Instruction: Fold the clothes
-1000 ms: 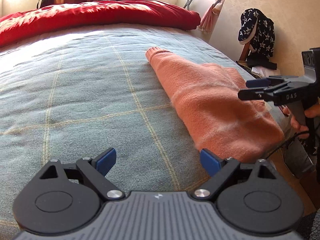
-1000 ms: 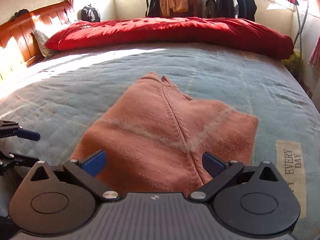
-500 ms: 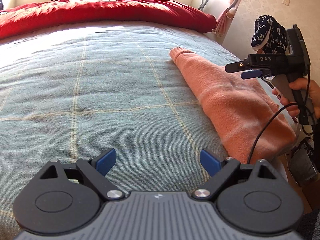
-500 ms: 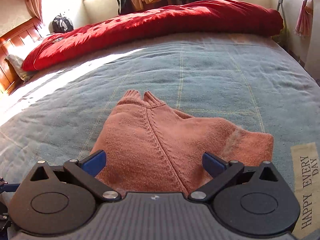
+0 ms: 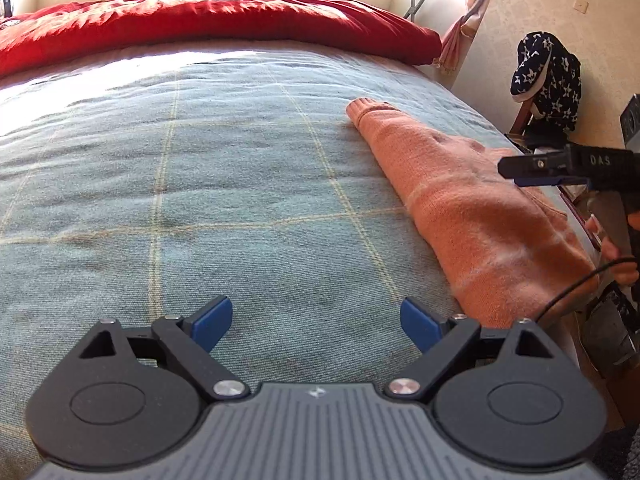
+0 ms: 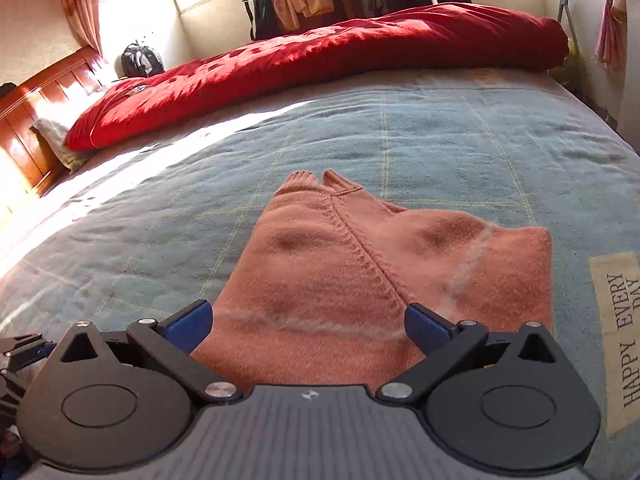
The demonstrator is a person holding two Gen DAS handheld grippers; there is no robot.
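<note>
A folded orange knit sweater (image 5: 472, 208) lies near the right edge of the blue-green checked bedspread (image 5: 240, 168). My left gripper (image 5: 316, 320) hovers open over bare bedspread, just left of the sweater's near corner, with nothing between its blue pads. In the right wrist view the sweater (image 6: 360, 264) lies straight ahead, its cuffs pointing away. My right gripper (image 6: 308, 324) is open above the sweater's near edge and holds nothing. Seen side-on from the left wrist view, the right gripper (image 5: 536, 168) hangs over the sweater's right side, with a person's hand (image 5: 616, 252) on its handle.
A red quilt (image 6: 320, 64) runs along the far side of the bed, with a wooden headboard (image 6: 36, 120) at the left. A star-patterned garment (image 5: 548, 72) hangs on a chair past the bed's right edge. A "HAPPY EVERY DAY" label (image 6: 620, 320) sits beside the sweater. A black cable (image 5: 576, 284) trails from the right gripper.
The right gripper rose, rolled and came back down over the sweater's near edge. The sweater stayed folded in place. My left gripper barely shifted and stayed open.
</note>
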